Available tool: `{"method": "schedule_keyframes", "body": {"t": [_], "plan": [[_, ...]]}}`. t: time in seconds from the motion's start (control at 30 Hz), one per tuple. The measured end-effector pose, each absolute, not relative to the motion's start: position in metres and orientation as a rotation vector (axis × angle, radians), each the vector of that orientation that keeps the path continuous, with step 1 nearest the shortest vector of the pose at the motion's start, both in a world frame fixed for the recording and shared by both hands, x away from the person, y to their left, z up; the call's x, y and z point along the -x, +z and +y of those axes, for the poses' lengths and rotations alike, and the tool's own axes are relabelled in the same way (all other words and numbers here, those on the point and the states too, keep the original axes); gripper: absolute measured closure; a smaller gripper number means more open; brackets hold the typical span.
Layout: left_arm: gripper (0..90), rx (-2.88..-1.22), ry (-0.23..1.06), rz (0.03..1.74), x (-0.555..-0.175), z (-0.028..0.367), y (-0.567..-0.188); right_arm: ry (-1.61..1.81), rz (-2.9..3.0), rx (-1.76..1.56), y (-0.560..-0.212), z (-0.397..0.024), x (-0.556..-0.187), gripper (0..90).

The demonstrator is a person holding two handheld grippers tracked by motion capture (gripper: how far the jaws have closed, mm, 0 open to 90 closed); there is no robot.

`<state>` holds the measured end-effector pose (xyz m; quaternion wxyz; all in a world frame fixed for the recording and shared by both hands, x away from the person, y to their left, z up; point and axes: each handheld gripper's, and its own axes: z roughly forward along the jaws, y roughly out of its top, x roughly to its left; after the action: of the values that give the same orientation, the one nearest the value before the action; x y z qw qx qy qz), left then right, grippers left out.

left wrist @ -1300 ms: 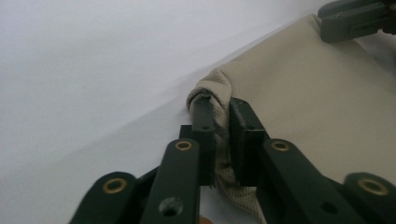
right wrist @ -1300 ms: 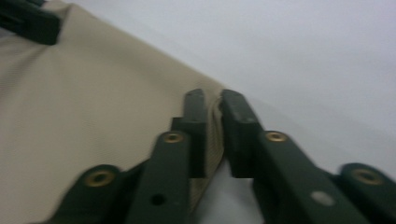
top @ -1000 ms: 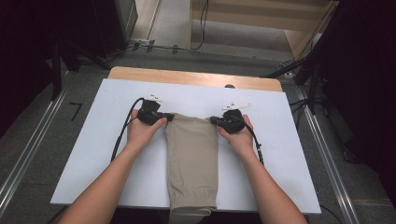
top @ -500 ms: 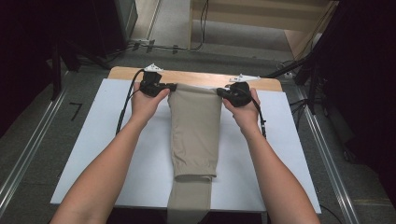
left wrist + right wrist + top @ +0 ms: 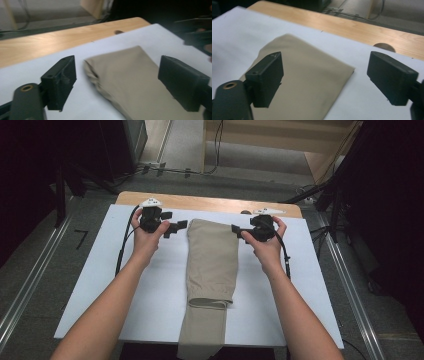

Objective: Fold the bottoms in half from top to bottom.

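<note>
While both jaws just opened, left gripper (image 5: 181, 226) and right gripper (image 5: 235, 229) flank trousers (image 5: 210, 260), empty.

You work at a wooden table (image 5: 210, 204) topped with a white sheet (image 5: 160, 285); bare wood shows along the 12 o'clock edge, with a round hole (image 5: 384, 46) in it. Grey floor (image 5: 45, 280) around you. Metal rails (image 5: 25, 285) run at 9 and 3 o'clock. Cables (image 5: 165, 169) lie on the floor at 12. Light wooden furniture (image 5: 325, 155) at 1 o'clock. Room sides are dark.
</note>
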<state>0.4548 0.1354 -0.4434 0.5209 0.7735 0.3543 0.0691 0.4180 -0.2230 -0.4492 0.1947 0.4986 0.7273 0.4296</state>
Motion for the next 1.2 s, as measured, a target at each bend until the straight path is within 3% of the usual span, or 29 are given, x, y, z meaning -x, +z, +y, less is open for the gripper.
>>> {"method": "schedule_keyframes", "body": {"t": [0.23,0.47,0.63,1.03,1.2], "plan": [[12.6,-1.894,0.097,0.715,-0.399,0.132,-0.455,1.283,2.133,-1.264,-0.454,-0.206,-0.365,0.2],[9.8,-1.903,0.049,0.647,-0.349,0.128,-0.463,1.342,2.142,-1.197,-0.460,-0.192,-0.313,0.0],[0.0,-1.927,0.016,0.610,-0.322,0.125,-0.472,1.363,2.148,-1.181,-0.468,-0.190,-0.283,0.0],[0.0,-1.998,-0.066,0.613,-0.280,0.120,-0.498,1.321,2.292,-1.180,-0.514,-0.189,-0.223,0.0],[0.1,-2.057,0.000,0.584,-0.268,0.116,-0.499,1.256,2.279,-1.165,-0.517,-0.177,-0.215,13.1]]}}
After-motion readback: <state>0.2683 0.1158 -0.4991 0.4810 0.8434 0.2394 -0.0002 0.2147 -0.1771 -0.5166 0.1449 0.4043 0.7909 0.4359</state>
